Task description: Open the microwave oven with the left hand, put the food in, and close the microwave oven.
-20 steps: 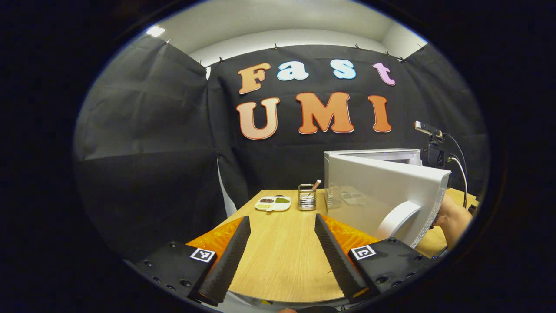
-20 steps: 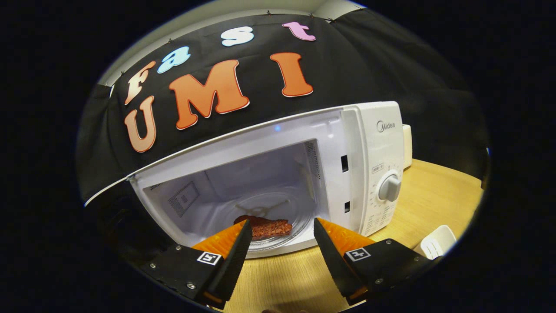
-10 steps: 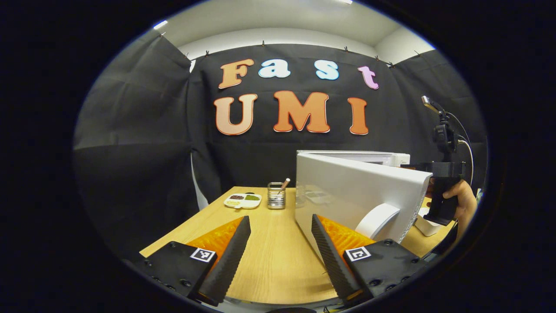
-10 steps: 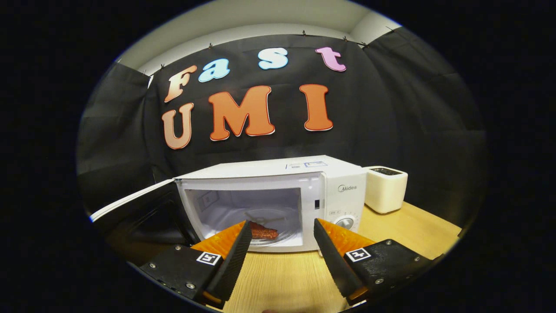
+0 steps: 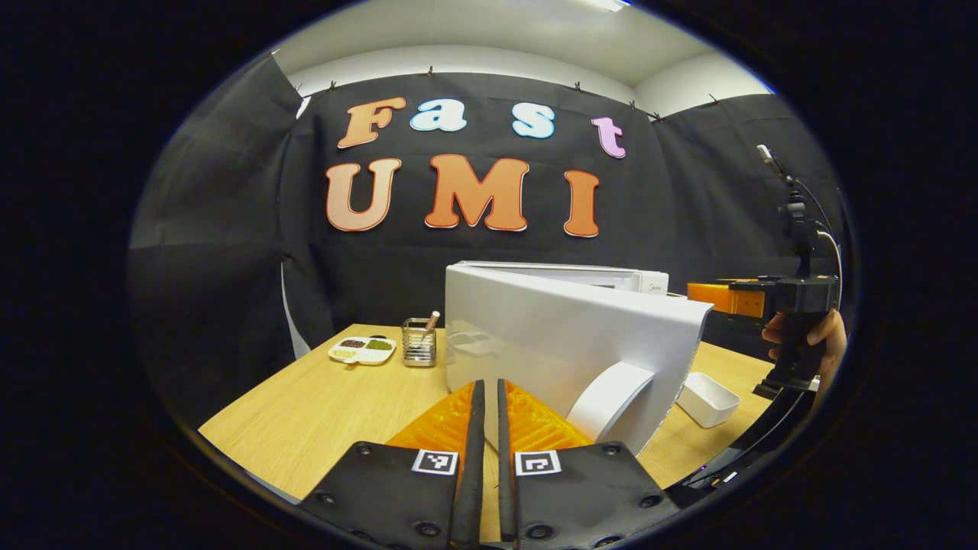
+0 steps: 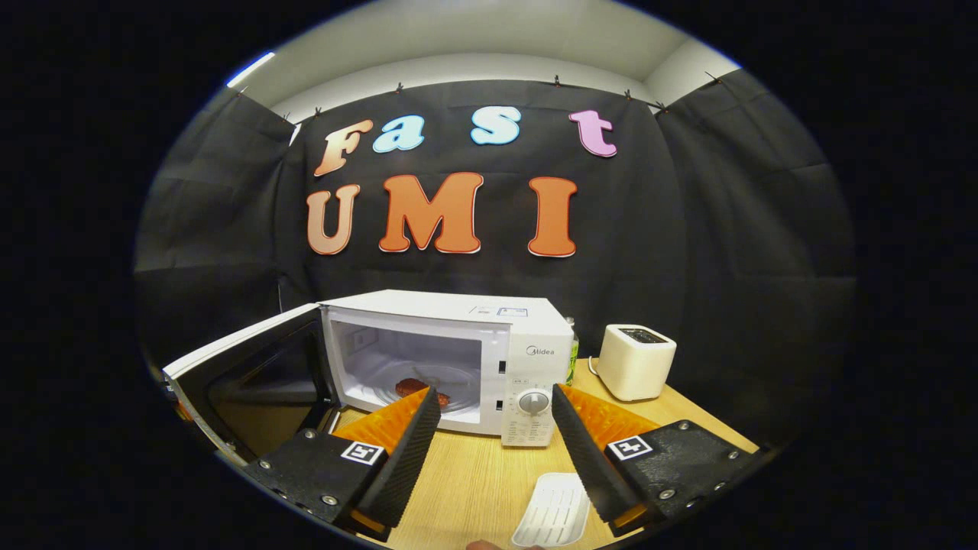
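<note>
My left claw (image 5: 485, 428) is pinched nearly closed, empty, just before the microwave door (image 5: 565, 344) (swung open). My right claw (image 6: 493, 443) gapes wide; the food (image 6: 416, 386) sits on the turntable inside the microwave oven (image 6: 451, 359), mid-tabletop (image 6: 474, 481).

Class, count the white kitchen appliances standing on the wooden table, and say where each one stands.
2. The microwave stands at the middle of the table, door swung open. The toaster stands apart to its right, near the table's back edge. Others may be hidden behind them.
</note>
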A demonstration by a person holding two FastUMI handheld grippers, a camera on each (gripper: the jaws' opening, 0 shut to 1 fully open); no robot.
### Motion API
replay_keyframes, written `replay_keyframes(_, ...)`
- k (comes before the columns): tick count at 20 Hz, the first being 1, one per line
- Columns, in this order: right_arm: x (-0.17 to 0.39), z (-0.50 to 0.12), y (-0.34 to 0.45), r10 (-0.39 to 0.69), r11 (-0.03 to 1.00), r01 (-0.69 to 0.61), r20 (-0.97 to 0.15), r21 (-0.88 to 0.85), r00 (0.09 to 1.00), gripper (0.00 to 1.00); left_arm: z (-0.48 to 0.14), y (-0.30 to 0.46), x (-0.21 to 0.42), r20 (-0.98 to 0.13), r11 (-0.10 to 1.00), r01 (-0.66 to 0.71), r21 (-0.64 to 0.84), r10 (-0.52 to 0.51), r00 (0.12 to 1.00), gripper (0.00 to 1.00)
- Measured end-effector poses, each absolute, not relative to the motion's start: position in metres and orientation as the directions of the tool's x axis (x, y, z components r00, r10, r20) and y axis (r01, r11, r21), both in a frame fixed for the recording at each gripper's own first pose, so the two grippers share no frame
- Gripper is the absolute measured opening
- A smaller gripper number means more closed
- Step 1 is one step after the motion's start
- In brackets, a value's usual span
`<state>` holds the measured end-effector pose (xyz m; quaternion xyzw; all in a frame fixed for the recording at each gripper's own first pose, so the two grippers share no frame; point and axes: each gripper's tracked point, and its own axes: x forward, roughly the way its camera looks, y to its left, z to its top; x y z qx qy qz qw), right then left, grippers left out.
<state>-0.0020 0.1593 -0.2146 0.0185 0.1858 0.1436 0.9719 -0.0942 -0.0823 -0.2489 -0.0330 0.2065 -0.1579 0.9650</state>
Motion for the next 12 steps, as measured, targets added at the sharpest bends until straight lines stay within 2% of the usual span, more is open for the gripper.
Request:
replay_keyframes(2, -0.002, -0.201, 0.145, 0.283, 0.959, -0.270, -0.333, 0.086, 0.899, 0.92, -0.241, -0.105, -0.090, -0.360, 0.926, 0.335, -0.173, -0.376, 0.854, 0.14)
replay_keyframes(3, -0.004, -0.195, 0.137, 0.286, 0.958, -0.269, -0.322, 0.096, 0.903, 0.97, -0.240, -0.111, -0.089, -0.352, 0.918, 0.345, -0.197, -0.395, 0.848, 0.11)
replay_keyframes(4, -0.004, -0.191, 0.131, 0.285, 0.958, -0.265, -0.315, 0.106, 0.905, 0.93, -0.243, -0.116, -0.089, -0.361, 0.912, 0.360, -0.197, -0.409, 0.838, 0.06)
replay_keyframes(12, -0.004, -0.182, 0.083, 0.263, 0.964, -0.235, -0.296, 0.127, 0.918, 0.93, -0.261, -0.196, -0.073, -0.372, 0.860, 0.472, -0.195, -0.510, 0.776, 0.05)
